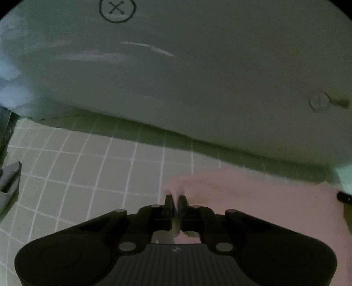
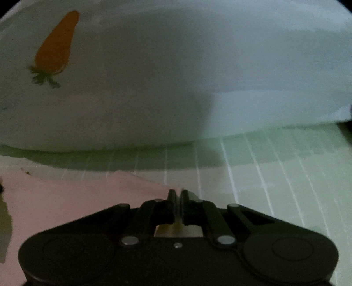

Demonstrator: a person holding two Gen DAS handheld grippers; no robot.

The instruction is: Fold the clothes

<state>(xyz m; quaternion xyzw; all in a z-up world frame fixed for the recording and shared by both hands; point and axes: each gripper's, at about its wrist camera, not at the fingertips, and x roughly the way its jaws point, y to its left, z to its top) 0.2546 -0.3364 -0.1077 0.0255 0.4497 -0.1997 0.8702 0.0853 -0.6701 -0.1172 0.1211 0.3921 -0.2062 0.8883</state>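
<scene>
A pale pink cloth (image 1: 253, 198) lies flat on the green gridded mat (image 1: 88, 167). My left gripper (image 1: 176, 198) is shut on its near left corner, and a tuft of pink fabric sticks up between the fingertips. In the right wrist view the same pink cloth (image 2: 77, 198) spreads to the left. My right gripper (image 2: 178, 192) is shut on its near right corner. Beyond it lies a large white garment (image 1: 198, 77), printed with a circled cross (image 1: 116, 10) and, in the right wrist view, an orange carrot (image 2: 56, 44).
The white garment (image 2: 154, 88) covers the far half of the mat (image 2: 275, 176) in both views. A grey object (image 1: 8, 176) sits at the left edge of the left wrist view. A small dark tip (image 1: 344, 197) shows at the pink cloth's right side.
</scene>
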